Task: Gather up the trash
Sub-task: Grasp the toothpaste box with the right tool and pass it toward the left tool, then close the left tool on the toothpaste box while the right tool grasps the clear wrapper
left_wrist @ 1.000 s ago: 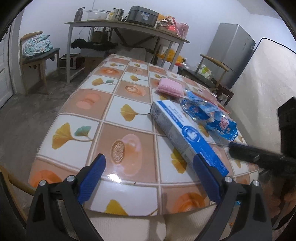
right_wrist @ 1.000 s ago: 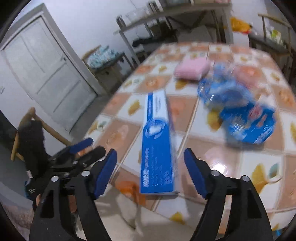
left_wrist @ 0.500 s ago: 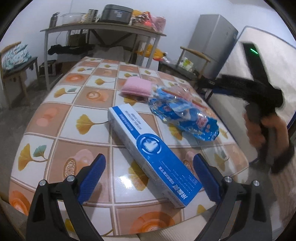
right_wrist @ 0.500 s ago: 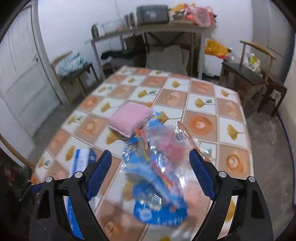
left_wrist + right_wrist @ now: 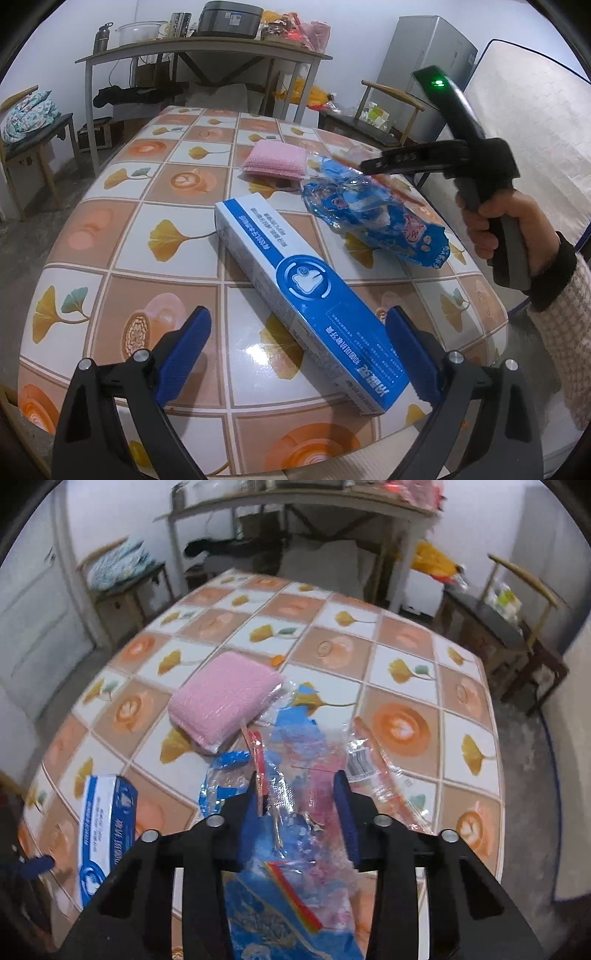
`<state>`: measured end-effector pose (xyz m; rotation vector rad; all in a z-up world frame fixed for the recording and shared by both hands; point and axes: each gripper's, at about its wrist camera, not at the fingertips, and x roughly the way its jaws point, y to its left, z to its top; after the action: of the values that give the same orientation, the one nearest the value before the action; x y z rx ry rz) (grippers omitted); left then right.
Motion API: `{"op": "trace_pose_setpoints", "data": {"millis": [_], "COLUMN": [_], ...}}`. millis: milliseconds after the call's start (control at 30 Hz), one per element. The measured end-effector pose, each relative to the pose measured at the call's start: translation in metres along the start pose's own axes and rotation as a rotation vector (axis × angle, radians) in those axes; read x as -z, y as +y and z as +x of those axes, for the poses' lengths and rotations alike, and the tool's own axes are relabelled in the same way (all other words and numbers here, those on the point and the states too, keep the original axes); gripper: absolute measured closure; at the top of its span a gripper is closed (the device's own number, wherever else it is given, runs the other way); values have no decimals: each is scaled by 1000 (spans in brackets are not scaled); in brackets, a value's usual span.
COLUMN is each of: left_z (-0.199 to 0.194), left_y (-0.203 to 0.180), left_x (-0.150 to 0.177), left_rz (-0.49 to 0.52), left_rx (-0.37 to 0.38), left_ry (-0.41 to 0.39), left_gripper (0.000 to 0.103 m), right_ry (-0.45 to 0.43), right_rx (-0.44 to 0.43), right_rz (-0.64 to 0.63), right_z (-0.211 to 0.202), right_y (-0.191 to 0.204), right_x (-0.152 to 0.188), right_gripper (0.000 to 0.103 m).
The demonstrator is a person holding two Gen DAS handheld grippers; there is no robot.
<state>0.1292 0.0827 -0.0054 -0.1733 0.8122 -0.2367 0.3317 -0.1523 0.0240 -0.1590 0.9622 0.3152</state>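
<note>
A table point(image 5: 122, 229) with a tiled leaf-pattern cloth fills the middle of both views. On it, largest first, lie a long blue-and-white box point(image 5: 310, 295), closed so its contents cannot be seen, running from centre to lower right of the left view; a crumpled blue plastic wrapper point(image 5: 373, 218) to its upper right; and a pink sponge point(image 5: 275, 162) just beyond the wrapper.

The left tongs point(image 5: 299, 354) at the bottom stand wide, holding nothing, with the box's near end between the tips.

The right tongs point(image 5: 299, 794), gripped by a hand point(image 5: 498, 221), have just been closing; narrow now, they bracket the wrapper, and whether the pads point(image 5: 345, 805) press it I cannot tell.
</note>
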Motion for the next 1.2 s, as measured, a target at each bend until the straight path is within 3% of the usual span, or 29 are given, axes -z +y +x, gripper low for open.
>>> {"op": "trace_pose_setpoints", "data": {"millis": [100,200,500,733,833,967,1200], "left_z": [1,1,11,40,50,63,66], "left_y": [1,1,5,0,-7,-23,-23], "left_x": [1,2,-5,-20,-25,-25,-21], "left_rz": [-2,-7,-53,-104,-83,21,67], "left_rx": [-1,2,24,0,-37,-121,-159], "left_ry": [5,5,47,100,113,127,146], "left_gripper": [10,10,10,9,9,9,18], "right_ry": [-31,-78,-247,-301,-309,-315,-310], "right_rx": [10,30,94,103,89,70,49], "right_rz": [46,90,118,122,136,154,187], "right_z": [-12,-27,-91,-119,-126,-132,-138], "right_y": [-10,-22,-37,-37,-37,-36,-35], "right_x": [2,6,28,59,71,87,115], "right_gripper": [90,94,95,95,95,95,95]}}
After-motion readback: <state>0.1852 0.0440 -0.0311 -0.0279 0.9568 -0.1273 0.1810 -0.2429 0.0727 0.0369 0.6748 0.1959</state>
